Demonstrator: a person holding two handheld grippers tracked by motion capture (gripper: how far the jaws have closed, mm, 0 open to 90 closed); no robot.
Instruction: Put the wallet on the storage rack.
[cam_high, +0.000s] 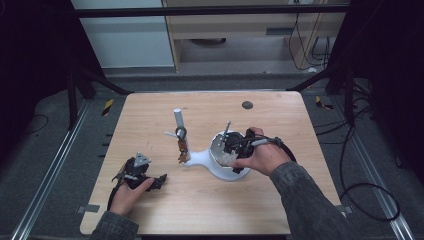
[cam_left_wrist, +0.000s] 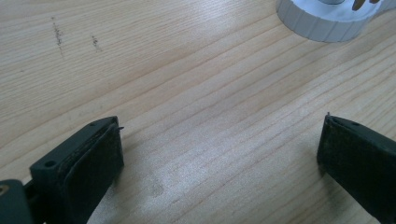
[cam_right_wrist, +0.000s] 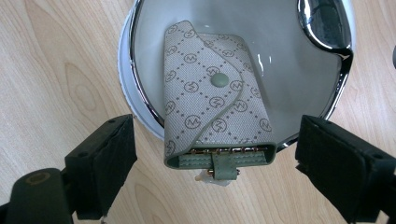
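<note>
In the right gripper view the key case (cam_right_wrist: 215, 98) lies at twelve o'clock from the right gripper (cam_right_wrist: 212, 163), its near end between the wide-open jaws, which hold nothing. It rests in a chrome-rimmed dish (cam_right_wrist: 140, 93) on a white stand (cam_high: 210, 161), overhanging the rim. The right hand (cam_high: 262, 157) angles down over it. The case is grey-green, monogram-patterned, snap-closed. The left gripper (cam_left_wrist: 219, 149) rests low over the table (cam_left_wrist: 187, 70) at seven o'clock, open, empty.

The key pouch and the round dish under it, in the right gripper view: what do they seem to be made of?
The key pouch looks like woven or coated fabric, matte, printed with a monogram and dotted-diamond pattern; its green trim and snap look like leather or imitation. The dish looks like polished metal: its rim shines and mirrors. The white base beneath seems to be matte plastic.
</note>
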